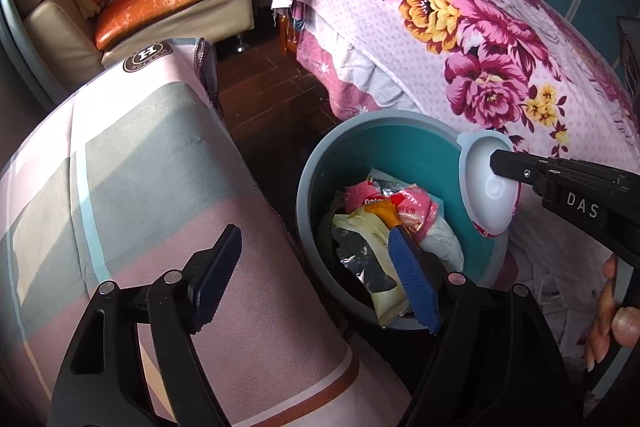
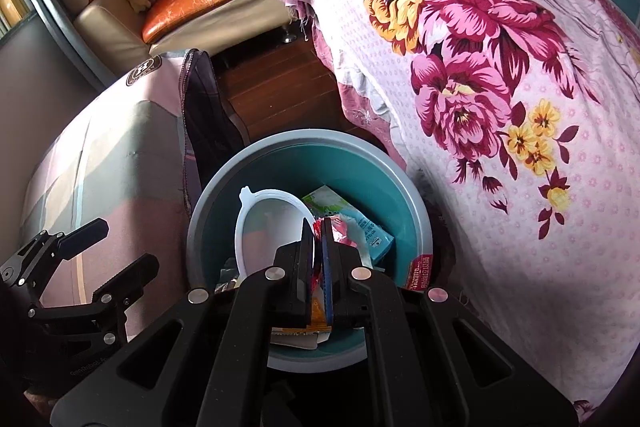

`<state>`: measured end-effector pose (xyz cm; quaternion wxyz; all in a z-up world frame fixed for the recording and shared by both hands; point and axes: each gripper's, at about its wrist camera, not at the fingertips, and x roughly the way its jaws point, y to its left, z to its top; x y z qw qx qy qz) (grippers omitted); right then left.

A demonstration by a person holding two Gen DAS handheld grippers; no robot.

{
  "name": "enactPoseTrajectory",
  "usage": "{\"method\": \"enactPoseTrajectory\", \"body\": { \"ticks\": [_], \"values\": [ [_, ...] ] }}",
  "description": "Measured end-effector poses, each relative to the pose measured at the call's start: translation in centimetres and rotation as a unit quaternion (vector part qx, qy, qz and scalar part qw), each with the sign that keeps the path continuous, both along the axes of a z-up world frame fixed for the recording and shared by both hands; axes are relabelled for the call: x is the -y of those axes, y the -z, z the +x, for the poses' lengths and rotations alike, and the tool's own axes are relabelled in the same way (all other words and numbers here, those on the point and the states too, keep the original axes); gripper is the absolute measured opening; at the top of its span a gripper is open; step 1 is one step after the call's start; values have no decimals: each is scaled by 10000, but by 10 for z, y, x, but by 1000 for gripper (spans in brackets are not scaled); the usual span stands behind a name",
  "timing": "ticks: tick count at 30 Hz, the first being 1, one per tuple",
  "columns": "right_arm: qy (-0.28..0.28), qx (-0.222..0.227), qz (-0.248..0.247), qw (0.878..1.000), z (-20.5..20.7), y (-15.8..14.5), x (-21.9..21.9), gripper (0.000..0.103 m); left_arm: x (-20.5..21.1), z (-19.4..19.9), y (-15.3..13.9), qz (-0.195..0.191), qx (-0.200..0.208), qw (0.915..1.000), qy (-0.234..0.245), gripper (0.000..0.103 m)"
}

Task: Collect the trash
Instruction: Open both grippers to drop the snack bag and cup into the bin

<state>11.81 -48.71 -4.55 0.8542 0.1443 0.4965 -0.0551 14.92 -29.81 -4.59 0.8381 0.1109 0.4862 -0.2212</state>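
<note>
Wrappers (image 1: 376, 247) partly hidden, perhaps snack packs, inside bin (image 1: 400, 147).

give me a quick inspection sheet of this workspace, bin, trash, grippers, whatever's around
surface: dark wooden floor; the bin stands on it between two covered pieces of furniture
job's things: teal trash bin, partly filled with wrappers; white plastic lid held over the bin's opening
clutter: nothing seen outside the bin
grippers: left gripper open, nothing between its fingers, at the bin's rim; right gripper shut on the white plastic lid
cables: nothing seen
surroundings: floral pink cover to the right, pink and grey cover to the left, sofa with cushions behind
</note>
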Motion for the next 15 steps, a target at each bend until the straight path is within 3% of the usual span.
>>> {"method": "enactPoseTrajectory", "body": {
  "ticks": [8,11,13,15],
  "values": [
    [-54,-90,44,9999,5,4,-5,6,-9,-1,-3,12,28,9999,-119,79],
    [-91,-96,40,9999,6,2,-9,21,-14,-1,-4,2,63,9998,-195,87],
    [-90,-49,-31,9999,4,-1,-12,47,-18,-2,-5,-3,58,9997,-241,89],
    [-119,-26,-106,9999,3,-4,-16,52,-22,-2,-6,-5,22,9996,-294,90]
  ]
}}
